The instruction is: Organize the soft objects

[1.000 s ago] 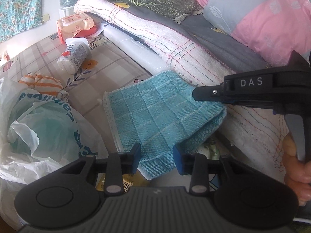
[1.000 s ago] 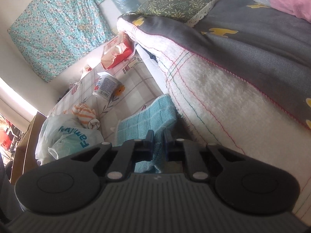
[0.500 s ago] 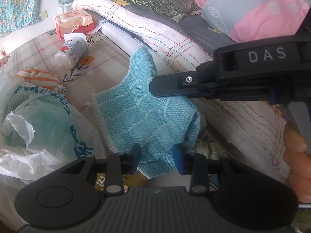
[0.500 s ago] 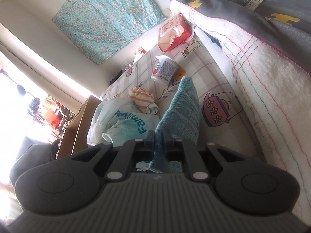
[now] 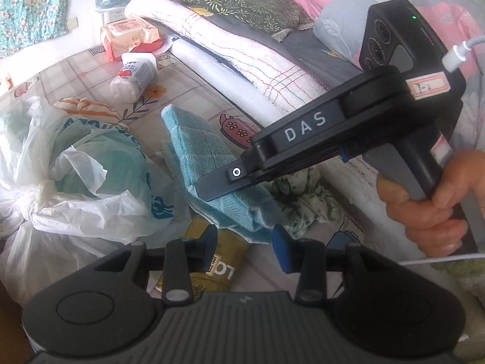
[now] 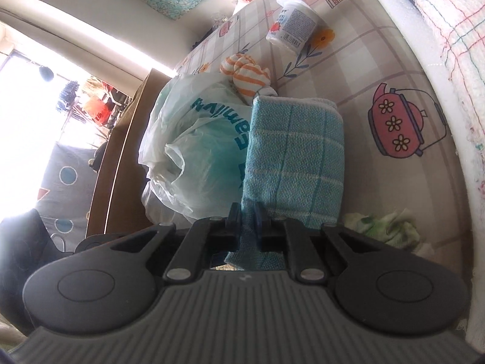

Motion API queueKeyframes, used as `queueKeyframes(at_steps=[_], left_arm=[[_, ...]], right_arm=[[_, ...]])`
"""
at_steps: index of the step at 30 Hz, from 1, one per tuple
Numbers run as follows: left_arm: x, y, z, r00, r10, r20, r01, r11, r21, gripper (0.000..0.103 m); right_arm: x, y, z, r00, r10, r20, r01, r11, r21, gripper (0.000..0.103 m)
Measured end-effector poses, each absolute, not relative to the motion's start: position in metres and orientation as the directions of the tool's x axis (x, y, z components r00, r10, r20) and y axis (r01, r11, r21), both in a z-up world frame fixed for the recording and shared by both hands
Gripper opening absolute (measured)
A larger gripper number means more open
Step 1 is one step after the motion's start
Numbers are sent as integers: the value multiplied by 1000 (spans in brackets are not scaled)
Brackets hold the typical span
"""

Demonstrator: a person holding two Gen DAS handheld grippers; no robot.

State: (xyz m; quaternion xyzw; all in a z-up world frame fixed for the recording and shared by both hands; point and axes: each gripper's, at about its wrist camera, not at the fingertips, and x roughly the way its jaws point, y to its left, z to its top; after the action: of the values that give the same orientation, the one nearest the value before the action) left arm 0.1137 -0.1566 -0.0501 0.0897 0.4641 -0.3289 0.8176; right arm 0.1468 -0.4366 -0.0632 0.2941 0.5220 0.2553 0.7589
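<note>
A teal checked cloth (image 5: 200, 148) lies folded over on the patterned tabletop (image 5: 188, 91); it also shows in the right wrist view (image 6: 294, 154). My right gripper (image 6: 248, 217) is shut on the cloth's near edge; its black body (image 5: 306, 139) crosses the left wrist view above the cloth. My left gripper (image 5: 245, 244) is open and empty, just in front of the cloth's near end. An orange striped sock bundle (image 6: 247, 74) lies beyond the cloth. A green patterned rag (image 5: 303, 194) lies crumpled to the right, also in the right wrist view (image 6: 385, 227).
A white and teal plastic bag (image 5: 91, 176) fills the left side. A white bottle (image 5: 135, 74) and a wipes pack (image 5: 130, 35) lie at the back. A yellow tin (image 5: 218, 270) sits under my left gripper. Folded blankets (image 5: 242, 57) and pillows border the right.
My right gripper has carried the cloth's edge over to the left, folding the cloth in half. The left gripper stayed open and hardly moved.
</note>
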Motion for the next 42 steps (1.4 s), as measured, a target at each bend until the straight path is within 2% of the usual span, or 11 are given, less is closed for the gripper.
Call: queueKeyframes(at_steps=[5, 10, 18, 22, 26, 35, 39, 42], left_arm=[[113, -148, -43, 360, -476, -803, 616, 767, -179, 41], [113, -155, -38, 356, -521, -776, 644, 738, -201, 43], [130, -170, -63, 288, -494, -820, 627, 745, -229, 45], [134, -170, -66, 287, -495, -820, 624, 746, -232, 45], [135, -172, -68, 288, -489, -823, 625, 748, -226, 46], [136, -174, -68, 285, -478, -831, 617, 755, -222, 46], [139, -173, -69, 288, -474, -832, 605, 764, -226, 51], [143, -173, -69, 288, -476, -831, 590, 772, -237, 57]], right_arm=[[157, -432, -84, 266, 709, -653, -4, 678, 735, 15], [160, -440, -90, 260, 748, -610, 69, 616, 785, 44], [162, -461, -78, 342, 768, -542, 88, 548, 832, 51], [168, -479, -67, 404, 689, -602, 93, 623, 776, 55], [180, -483, -73, 383, 594, -707, 115, 729, 675, 55], [193, -458, -85, 298, 600, -742, 43, 768, 639, 52], [191, -459, -87, 305, 581, -755, 46, 783, 621, 23], [188, -471, -95, 325, 624, -711, 107, 723, 683, 17]])
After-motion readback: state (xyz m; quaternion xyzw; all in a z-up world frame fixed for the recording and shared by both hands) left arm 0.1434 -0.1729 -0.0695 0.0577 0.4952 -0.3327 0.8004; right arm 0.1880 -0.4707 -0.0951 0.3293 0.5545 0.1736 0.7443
